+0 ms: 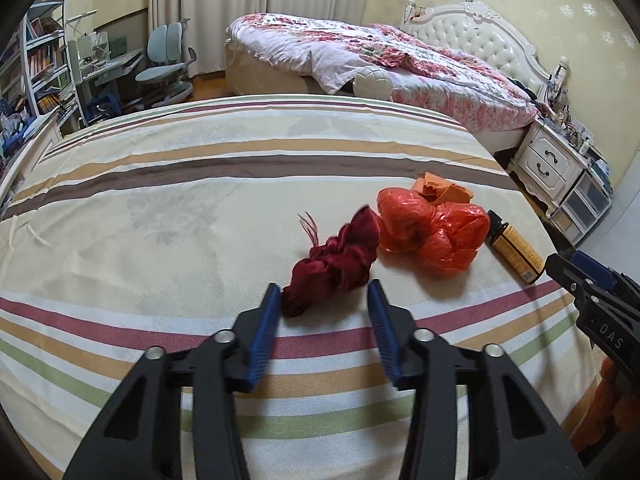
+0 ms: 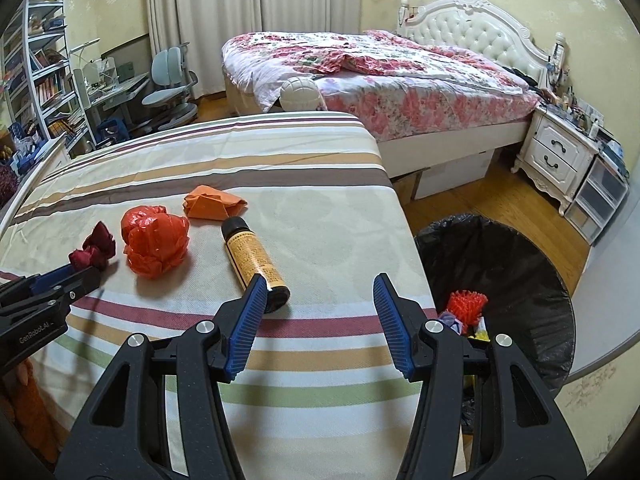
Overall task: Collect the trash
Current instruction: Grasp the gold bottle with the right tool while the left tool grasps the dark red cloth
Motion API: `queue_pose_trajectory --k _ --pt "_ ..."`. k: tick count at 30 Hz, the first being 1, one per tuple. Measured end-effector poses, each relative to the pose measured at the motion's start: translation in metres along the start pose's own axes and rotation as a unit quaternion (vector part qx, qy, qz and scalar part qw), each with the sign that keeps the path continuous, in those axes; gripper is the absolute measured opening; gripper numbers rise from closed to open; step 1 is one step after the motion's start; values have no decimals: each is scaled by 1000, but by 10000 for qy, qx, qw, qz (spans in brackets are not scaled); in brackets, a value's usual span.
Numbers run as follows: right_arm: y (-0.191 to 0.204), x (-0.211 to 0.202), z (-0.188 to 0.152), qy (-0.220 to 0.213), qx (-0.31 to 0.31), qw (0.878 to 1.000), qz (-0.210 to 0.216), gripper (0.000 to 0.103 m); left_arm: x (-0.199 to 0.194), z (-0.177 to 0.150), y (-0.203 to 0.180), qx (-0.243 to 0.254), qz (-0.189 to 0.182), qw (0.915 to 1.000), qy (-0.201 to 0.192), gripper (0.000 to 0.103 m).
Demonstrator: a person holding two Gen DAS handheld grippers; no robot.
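Observation:
A dark red crumpled wad [image 1: 336,260] [image 2: 94,250] lies on the striped tablecloth [image 1: 180,200]. My left gripper [image 1: 324,292] straddles its near end: the left pad touches it, and a thin gap shows at the right pad. To the right of the wad lie a bunched orange-red plastic bag [image 1: 432,232] [image 2: 154,240], folded orange paper [image 1: 440,190] [image 2: 214,202] and a dark bottle with a yellow label [image 1: 516,248] [image 2: 252,256]. My right gripper [image 2: 320,288] is open and empty, its left fingertip beside the bottle's near end.
A bin with a black liner [image 2: 500,260] stands on the floor right of the table, with a red spiky item [image 2: 466,304] inside. Beyond are a floral bed [image 2: 380,80], a white nightstand [image 2: 556,156], and a desk chair [image 2: 170,84] by shelves.

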State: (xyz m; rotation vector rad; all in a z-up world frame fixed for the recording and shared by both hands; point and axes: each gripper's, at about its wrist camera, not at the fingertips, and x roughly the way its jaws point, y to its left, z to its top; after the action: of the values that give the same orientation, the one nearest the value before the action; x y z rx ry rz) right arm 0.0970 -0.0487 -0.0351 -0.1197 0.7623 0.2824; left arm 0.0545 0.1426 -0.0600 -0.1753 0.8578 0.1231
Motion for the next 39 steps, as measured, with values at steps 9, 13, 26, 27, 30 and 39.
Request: queue_pose_trajectory --k 9,13,26,27,30,39 --pt "18 8 8 53 -215 9997 141 54 -4 -2 6 -54 -112 9999 -19 13" --pt "25 17 12 133 -301 9993 191 54 -4 -3 9 -140 -184 9997 42 13" --pt "39 36 13 430 -506 9975 255 32 -13 2 6 -84 -258 9995 -171 56" --pt "40 37 12 444 -505 9974 275 30 -10 5 5 -64 -264 9995 -151 56" --pt "40 36 12 441 -501 9973 294 25 0 11 3 -26 -284 9996 -49 56" --pt "39 35 10 427 -424 9977 321 24 10 12 -7 264 -283 9992 48 29"
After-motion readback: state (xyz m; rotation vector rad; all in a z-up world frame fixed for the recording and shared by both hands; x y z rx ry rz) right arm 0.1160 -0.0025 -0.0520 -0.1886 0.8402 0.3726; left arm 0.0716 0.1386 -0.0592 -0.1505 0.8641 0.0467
